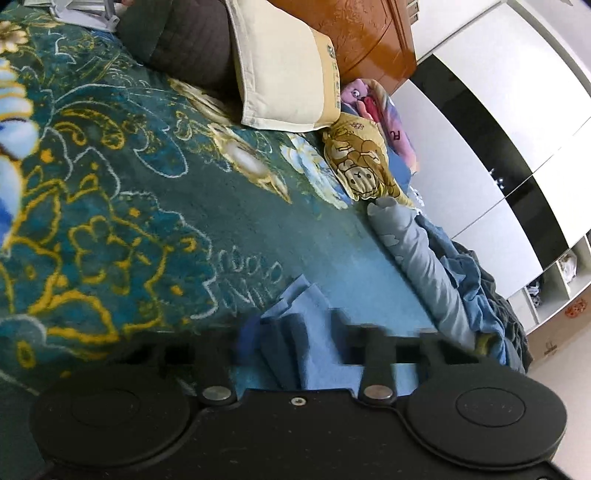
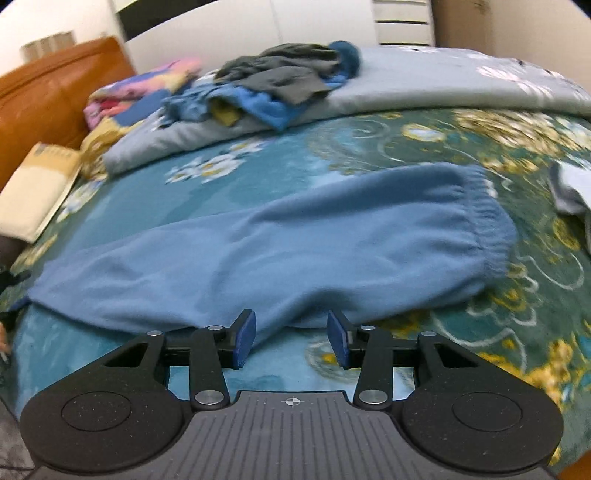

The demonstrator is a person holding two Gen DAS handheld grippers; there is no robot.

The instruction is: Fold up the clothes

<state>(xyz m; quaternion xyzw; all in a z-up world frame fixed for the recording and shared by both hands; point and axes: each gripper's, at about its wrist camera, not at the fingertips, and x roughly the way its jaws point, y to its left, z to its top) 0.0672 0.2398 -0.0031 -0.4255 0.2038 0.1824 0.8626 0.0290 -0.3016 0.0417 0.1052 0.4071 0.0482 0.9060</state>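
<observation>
Blue fleece trousers (image 2: 280, 247) lie flat across the teal floral blanket (image 2: 406, 147), elastic waistband to the right, folded lengthwise. My right gripper (image 2: 291, 341) is open, its blue pads (image 2: 245, 339) just short of the trousers' near edge, touching nothing. In the left wrist view, my left gripper (image 1: 291, 332) holds bunched blue fabric (image 1: 291, 328) of the trousers between its fingers; the view is tilted and blurred, so the fingertips are hard to see.
A heap of unfolded clothes (image 2: 273, 85) lies on a grey quilt (image 2: 443, 81) at the far side. A cream pillow (image 1: 284, 70) and cartoon cushion (image 1: 362, 158) lie near the wooden headboard (image 1: 362, 33). A pale garment (image 2: 572, 188) lies at right.
</observation>
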